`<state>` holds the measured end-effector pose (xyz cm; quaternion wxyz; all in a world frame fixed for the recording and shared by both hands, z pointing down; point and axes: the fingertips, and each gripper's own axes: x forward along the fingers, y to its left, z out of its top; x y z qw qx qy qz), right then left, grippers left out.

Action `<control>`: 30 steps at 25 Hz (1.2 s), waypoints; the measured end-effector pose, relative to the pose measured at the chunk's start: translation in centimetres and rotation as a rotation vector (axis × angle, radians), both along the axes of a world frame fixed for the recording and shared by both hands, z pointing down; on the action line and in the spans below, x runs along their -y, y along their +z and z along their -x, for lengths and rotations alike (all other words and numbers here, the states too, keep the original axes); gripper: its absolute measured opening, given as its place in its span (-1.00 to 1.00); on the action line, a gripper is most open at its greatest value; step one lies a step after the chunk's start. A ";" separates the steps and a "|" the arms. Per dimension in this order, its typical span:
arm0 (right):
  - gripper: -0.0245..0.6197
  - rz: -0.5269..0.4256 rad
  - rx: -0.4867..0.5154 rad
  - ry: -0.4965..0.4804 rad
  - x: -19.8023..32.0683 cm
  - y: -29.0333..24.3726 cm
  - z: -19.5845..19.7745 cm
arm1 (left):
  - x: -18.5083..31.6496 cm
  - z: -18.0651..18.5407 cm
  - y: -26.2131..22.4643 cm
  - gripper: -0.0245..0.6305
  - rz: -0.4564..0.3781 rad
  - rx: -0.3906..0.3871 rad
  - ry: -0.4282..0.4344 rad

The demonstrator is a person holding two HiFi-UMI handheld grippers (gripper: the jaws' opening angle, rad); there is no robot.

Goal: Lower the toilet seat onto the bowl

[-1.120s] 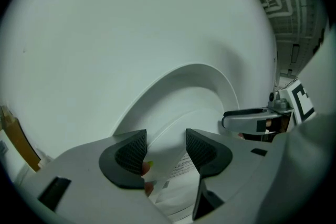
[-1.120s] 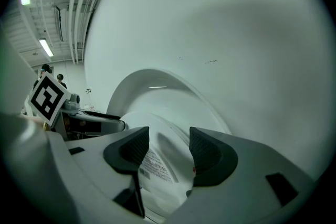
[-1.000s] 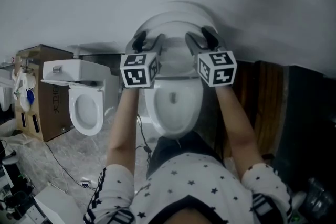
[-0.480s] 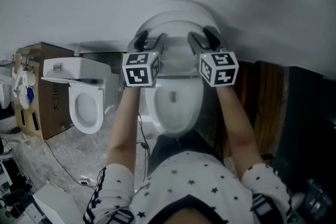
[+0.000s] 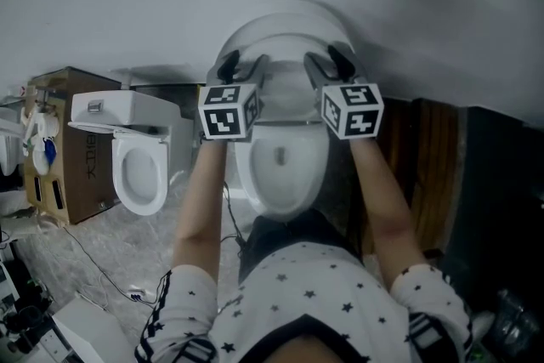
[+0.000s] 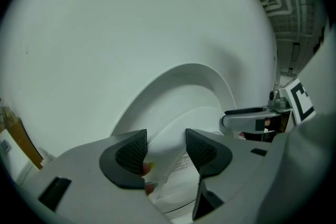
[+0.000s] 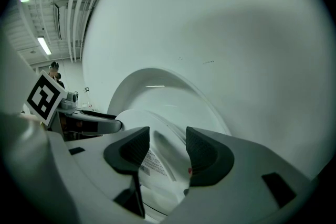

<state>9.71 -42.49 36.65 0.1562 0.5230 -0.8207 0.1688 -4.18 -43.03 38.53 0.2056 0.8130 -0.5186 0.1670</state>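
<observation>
White seat point(image 6: 176, 122) stands upright, rim clamped in left gripper point(image 6: 165, 145) and right gripper point(image 7: 168, 145); slick plastic could slip free mid-swing and slam the bowl point(image 5: 253, 193) if 1 grip loosens.

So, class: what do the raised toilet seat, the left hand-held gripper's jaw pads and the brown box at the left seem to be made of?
Toilet seat: probably moulded plastic, smooth and white with a soft sheen. Pads of the left hand-held gripper: likely rubber, matt dark with a ribbed texture. Brown box: apparently cardboard, dull brown with flat printed sides.
</observation>
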 end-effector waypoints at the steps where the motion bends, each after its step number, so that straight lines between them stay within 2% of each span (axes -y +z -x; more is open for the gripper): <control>1: -0.22 -0.001 -0.003 0.000 -0.1 -0.1 0.0 | -0.1 0.0 -0.1 -0.26 -0.002 0.000 -0.001; 30: -0.26 -0.017 -0.030 -0.003 -5.5 -1.0 0.4 | -5.5 0.7 -0.8 -0.25 -0.016 0.002 -0.003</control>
